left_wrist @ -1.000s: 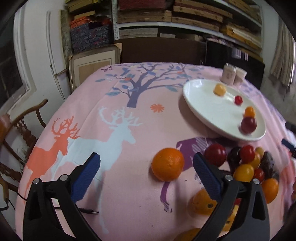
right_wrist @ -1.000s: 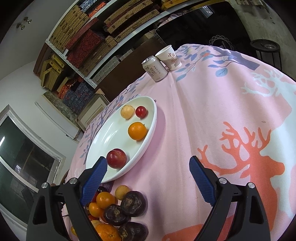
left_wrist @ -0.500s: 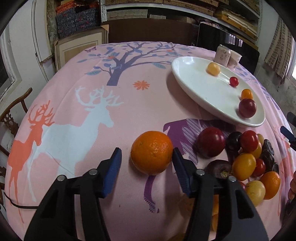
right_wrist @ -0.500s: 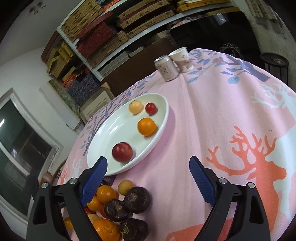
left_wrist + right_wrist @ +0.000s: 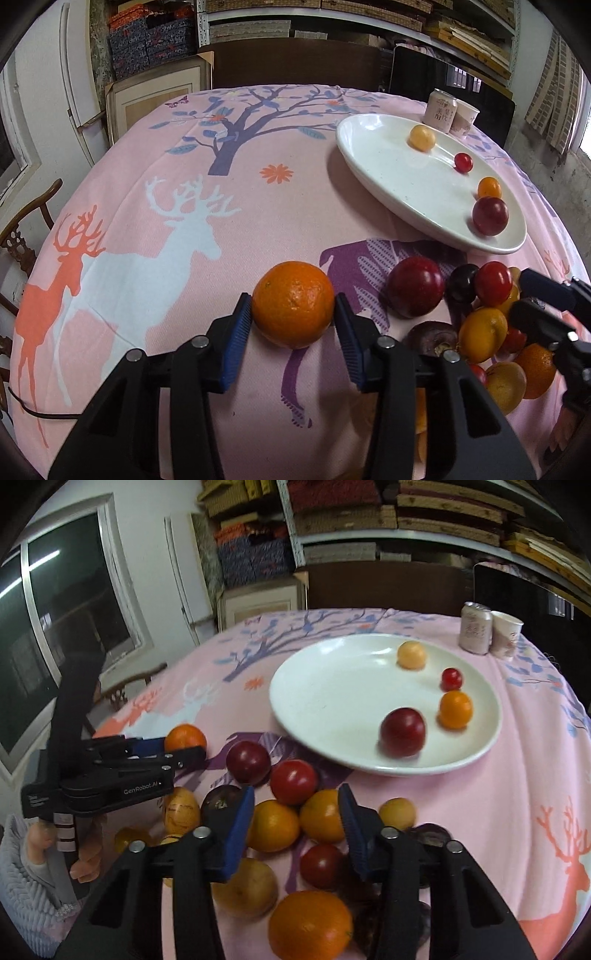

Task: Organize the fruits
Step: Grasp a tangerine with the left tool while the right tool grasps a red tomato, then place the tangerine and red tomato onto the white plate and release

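In the left wrist view, the left gripper (image 5: 293, 314) has just been closing, and its blue pads now sit against both flanks of the large orange (image 5: 293, 303), which rests on the pink deer-print tablecloth (image 5: 177, 236) apart from the other fruit; the squeeze across its widest part looks like the start of a lift toward the white plate (image 5: 391, 177) at far right, where a yellow fruit, a small red one, a small orange and a dark red plum already lie. The loose pile of fruit (image 5: 476, 314) lies near right, with the right gripper's fingers reaching into it from that edge. In the right wrist view, the right gripper (image 5: 295, 823) has just been closing too; its jaws hang narrowed over the pile (image 5: 295, 812), with two small orange fruits showing between the pads, but whether they pinch one I cannot tell. At left a hand (image 5: 79, 853) in a grey knit sleeve holds the other tool at the orange. A drink can (image 5: 475, 627) and paper cup (image 5: 506, 634) stand beyond the plate; shelves of stacked boxes (image 5: 351, 513), a window and a wooden chair ring the table.
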